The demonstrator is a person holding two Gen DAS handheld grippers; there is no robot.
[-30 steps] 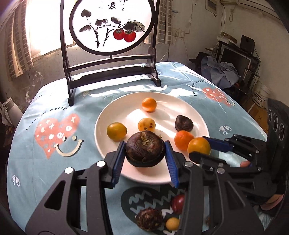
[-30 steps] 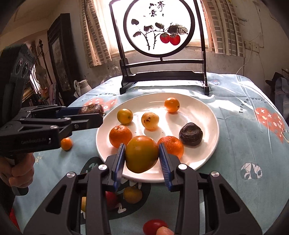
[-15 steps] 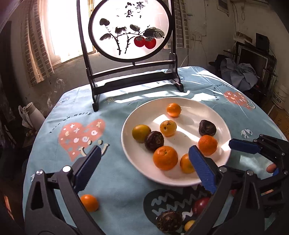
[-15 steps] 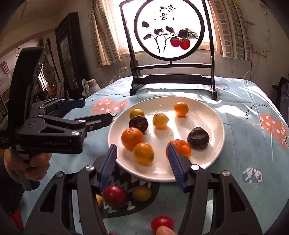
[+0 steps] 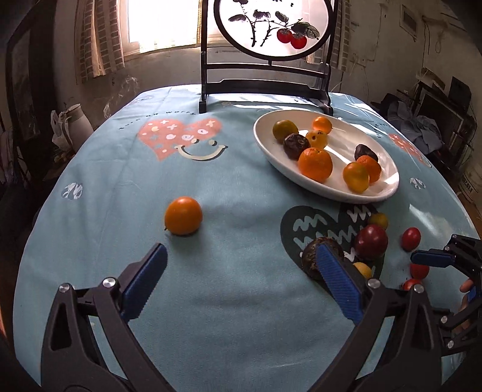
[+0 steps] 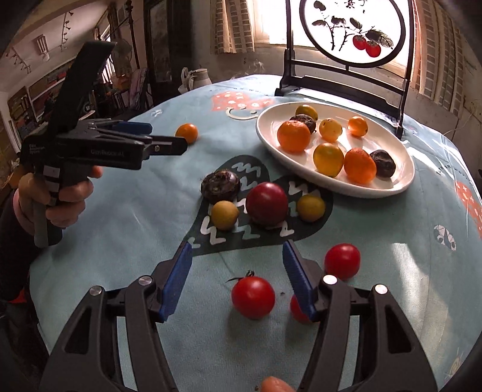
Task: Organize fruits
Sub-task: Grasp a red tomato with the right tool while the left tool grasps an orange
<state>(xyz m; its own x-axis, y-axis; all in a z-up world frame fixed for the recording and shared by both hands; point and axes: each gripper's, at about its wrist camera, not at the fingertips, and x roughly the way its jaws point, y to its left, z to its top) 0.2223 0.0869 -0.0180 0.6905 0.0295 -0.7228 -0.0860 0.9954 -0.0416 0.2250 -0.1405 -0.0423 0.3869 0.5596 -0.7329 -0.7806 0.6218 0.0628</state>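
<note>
Hovering wide open over the blue-clothed counter (image 5: 241, 271), the left gripper (image 5: 241, 282) lines up on a lone orange fruit (image 5: 183, 216) just ahead, apparently the next pickup. Its jaws have just been opening, nothing between them. Farther right, the right gripper (image 6: 238, 279), half-spread and empty after widening, frames a red tomato (image 6: 253, 297). Eight fruits already sit on the white plate (image 6: 400, 181) beyond.

Daylight pours through the blown-out curtained window (image 5: 162, 27) at the upper frame, backlighting the round painted screen (image 6: 355, 30). Sun patches glare on the white oval plate (image 5: 388, 169). Fisheye corners darken and bend; the fruit stays sharp.
</note>
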